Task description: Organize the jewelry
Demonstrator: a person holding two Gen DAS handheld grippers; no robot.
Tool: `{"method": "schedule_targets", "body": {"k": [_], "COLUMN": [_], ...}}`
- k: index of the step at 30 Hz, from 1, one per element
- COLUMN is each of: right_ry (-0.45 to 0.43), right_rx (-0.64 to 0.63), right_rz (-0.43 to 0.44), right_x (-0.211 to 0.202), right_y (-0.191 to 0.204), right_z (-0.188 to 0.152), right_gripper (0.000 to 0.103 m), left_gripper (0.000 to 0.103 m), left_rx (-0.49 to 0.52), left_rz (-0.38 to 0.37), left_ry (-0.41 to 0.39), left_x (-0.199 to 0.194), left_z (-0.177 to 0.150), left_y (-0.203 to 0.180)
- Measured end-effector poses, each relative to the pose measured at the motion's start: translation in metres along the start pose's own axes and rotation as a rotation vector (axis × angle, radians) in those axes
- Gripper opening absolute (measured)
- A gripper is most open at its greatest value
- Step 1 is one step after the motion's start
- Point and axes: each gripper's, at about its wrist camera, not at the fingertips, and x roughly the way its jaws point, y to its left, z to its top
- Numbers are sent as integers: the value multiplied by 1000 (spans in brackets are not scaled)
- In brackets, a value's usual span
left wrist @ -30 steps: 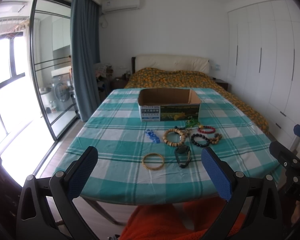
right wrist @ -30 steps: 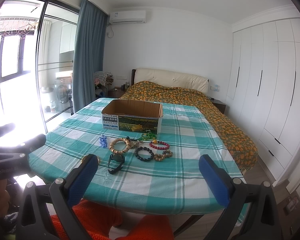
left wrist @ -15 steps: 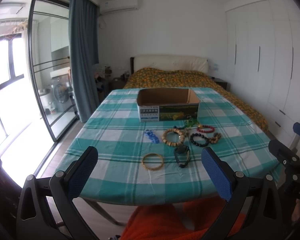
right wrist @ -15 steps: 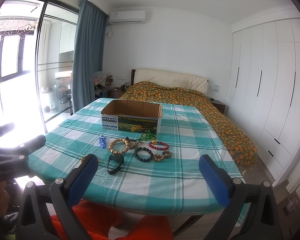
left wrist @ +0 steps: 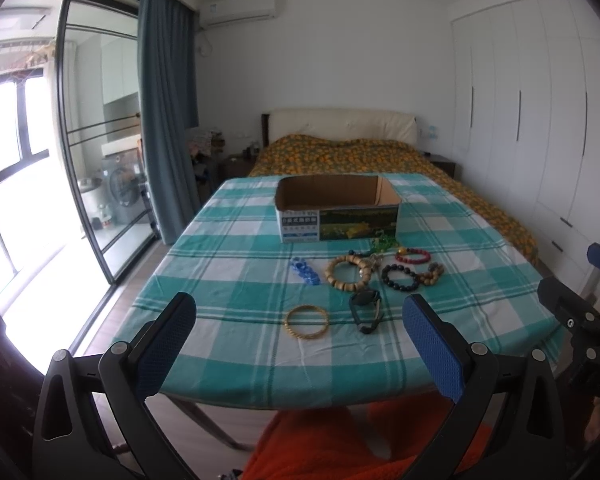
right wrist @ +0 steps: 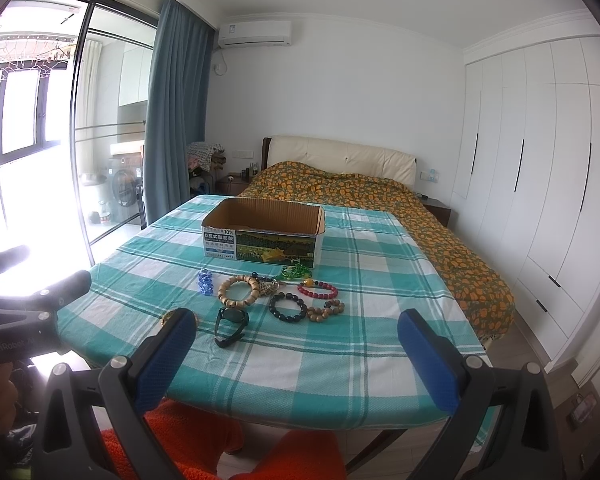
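Your left gripper (left wrist: pixel 300 344): fingers spread, empty.
Your right gripper (right wrist: pixel 298 354): fingers spread, empty.
Gold bangle (left wrist: pixel 307 321): plain ring, 12 o'clock of your left gripper.

You are in a home bedroom: a bed (right wrist: pixel 380 200) with a padded headboard (right wrist: pixel 340 156) and orange-patterned cover stands behind your checked-cloth table (right wrist: pixel 340 360). White built-in wardrobes (right wrist: pixel 540 160) line one wall, a blue curtain (right wrist: pixel 176 120) hangs beside glass balcony doors (right wrist: pixel 108 120), and an air conditioner (right wrist: pixel 255 34) sits high up.
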Motion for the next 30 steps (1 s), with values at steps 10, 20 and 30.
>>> {"method": "schedule_targets", "body": {"k": [10, 20, 30], "right_ry": [4, 8, 8], "right_rx": [-1, -5, -5], "right_rz": [8, 17, 16], "right_x": [4, 4, 4], "right_y": [2, 0, 0], "right_z": [-7, -5, -5], "right_gripper": [103, 103, 103], "left_gripper": [103, 103, 103], "left_rx": [-9, -4, 7], "left_rz": [-2, -25, -36], "left_ry": [18, 21, 16], "left_x": [2, 0, -2], "left_z": [-1, 0, 0], "left_y": [4, 4, 0]}}
